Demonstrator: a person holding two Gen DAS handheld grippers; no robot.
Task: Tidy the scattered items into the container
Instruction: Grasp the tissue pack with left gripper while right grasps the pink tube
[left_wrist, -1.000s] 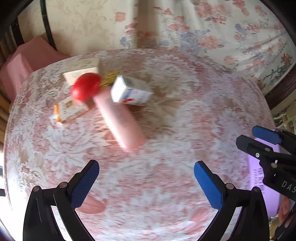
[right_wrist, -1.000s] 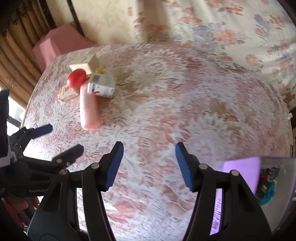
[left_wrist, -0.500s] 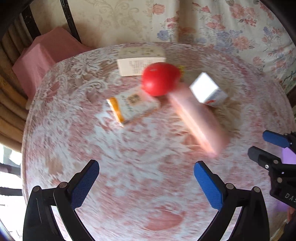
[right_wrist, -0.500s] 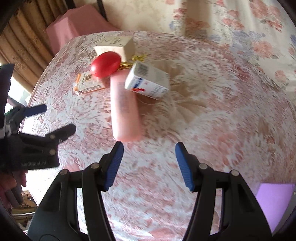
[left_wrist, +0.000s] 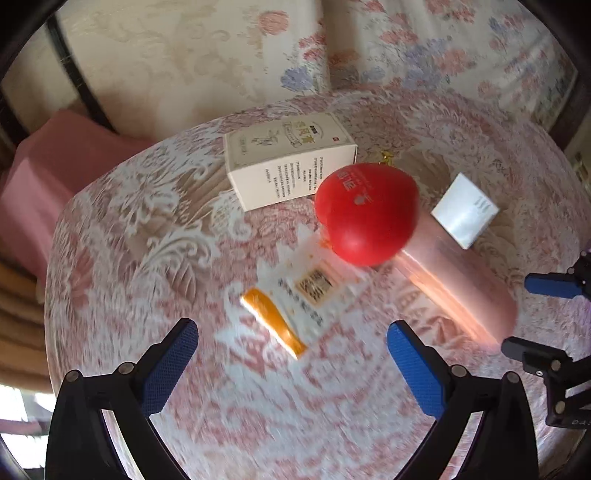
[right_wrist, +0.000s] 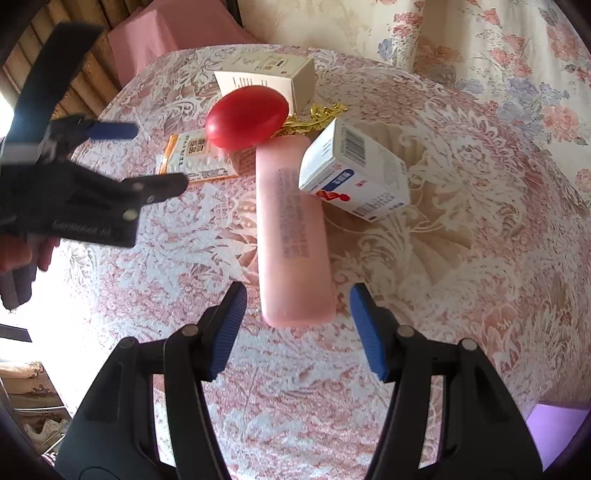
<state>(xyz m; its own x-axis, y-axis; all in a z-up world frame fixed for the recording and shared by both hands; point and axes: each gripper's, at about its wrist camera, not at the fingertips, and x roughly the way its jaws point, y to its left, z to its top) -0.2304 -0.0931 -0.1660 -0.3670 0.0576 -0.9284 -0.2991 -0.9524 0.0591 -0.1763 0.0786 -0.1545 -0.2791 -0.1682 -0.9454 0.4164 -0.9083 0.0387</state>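
Five scattered items crowd the far left part of the round tabletop (right_wrist: 461, 258), close to its rim, with bare lace cloth spreading wide to the right. The right hand-held gripper (right_wrist: 295, 325) hangs with fingers apart just short of the pink tube's (right_wrist: 291, 236) near end. The left hand-held gripper (left_wrist: 291, 354), also spread wide, hovers above the orange-edged sachet (left_wrist: 295, 299), which is smeared by blur. The red heart-shaped toy (right_wrist: 247, 116) overlaps the tube's far end; the blue-and-white carton (right_wrist: 354, 177) leans on the tube, and the cream box (right_wrist: 266, 74) sits behind. Only a purple corner of the container (right_wrist: 554, 424) shows, cut off at lower right. Both grippers have closed in on the pile since half a second ago.
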